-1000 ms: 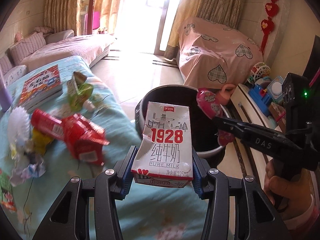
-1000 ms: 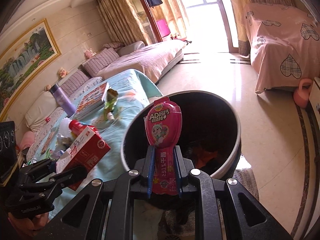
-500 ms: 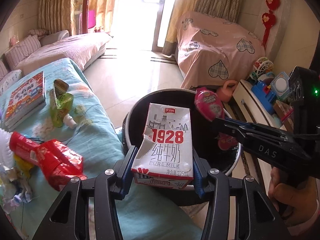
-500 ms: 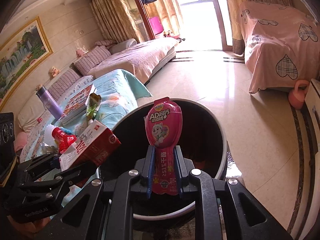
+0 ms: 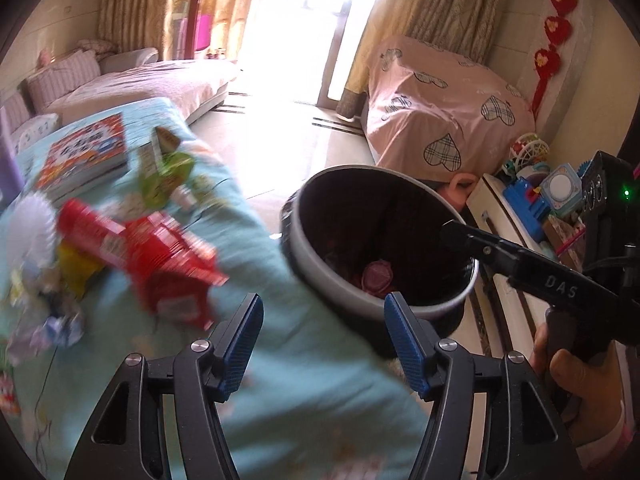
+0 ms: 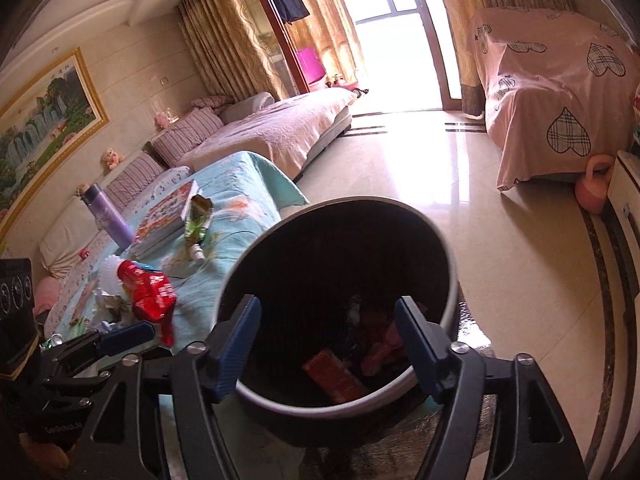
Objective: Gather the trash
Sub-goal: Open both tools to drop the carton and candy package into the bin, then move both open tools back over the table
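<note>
Red crinkly wrappers on your left look light and soft, so pinch a bunched fold, where they lie on the turquoise cloth beside the black bin, over which your left gripper and right gripper both gape empty.

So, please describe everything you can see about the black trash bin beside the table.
The trash bin is round, with dark walls and a pale grey rim, and looks like plastic. It stands upright on the shiny floor, close beside the table with the turquoise cloth. It is open, with no lid in view. Inside at the bottom lie a red carton and pink wrappers. The right claw hangs open over its mouth, apparently not touching it.
</note>
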A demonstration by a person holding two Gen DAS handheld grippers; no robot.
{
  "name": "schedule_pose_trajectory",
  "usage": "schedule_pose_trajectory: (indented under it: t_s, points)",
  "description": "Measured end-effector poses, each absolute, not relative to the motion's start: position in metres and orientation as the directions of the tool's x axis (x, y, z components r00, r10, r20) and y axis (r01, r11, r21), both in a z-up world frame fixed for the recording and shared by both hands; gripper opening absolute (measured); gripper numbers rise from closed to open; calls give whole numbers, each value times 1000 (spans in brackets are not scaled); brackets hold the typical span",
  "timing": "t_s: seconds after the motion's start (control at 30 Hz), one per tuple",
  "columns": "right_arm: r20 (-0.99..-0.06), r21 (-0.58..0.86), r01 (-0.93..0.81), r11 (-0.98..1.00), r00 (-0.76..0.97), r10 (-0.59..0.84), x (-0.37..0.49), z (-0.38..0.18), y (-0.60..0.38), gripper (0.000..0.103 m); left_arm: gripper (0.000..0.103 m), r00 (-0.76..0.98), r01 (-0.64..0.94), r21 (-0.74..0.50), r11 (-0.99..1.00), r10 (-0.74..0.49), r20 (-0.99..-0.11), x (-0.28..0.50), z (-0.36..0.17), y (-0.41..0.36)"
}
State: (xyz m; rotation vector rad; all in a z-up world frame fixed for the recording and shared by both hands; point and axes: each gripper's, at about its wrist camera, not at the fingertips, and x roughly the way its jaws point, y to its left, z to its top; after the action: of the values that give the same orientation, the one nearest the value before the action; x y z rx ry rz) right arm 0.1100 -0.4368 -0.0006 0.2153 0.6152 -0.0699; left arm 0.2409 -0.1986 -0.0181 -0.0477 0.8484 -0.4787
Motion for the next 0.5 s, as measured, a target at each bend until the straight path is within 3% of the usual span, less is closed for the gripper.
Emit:
schedule_pose_trajectory:
  t_s: [0.33,0.5]
  points:
    - [-563,223,45,974,821,91,96,-5,-380,88,63,602,256,-267,929,-370,-708,190,-18,-121]
    - [-592,224,1,975,795,135,100,-17,-349,89,73,633,204,-248,947,-321,-705,167,-15,-91]
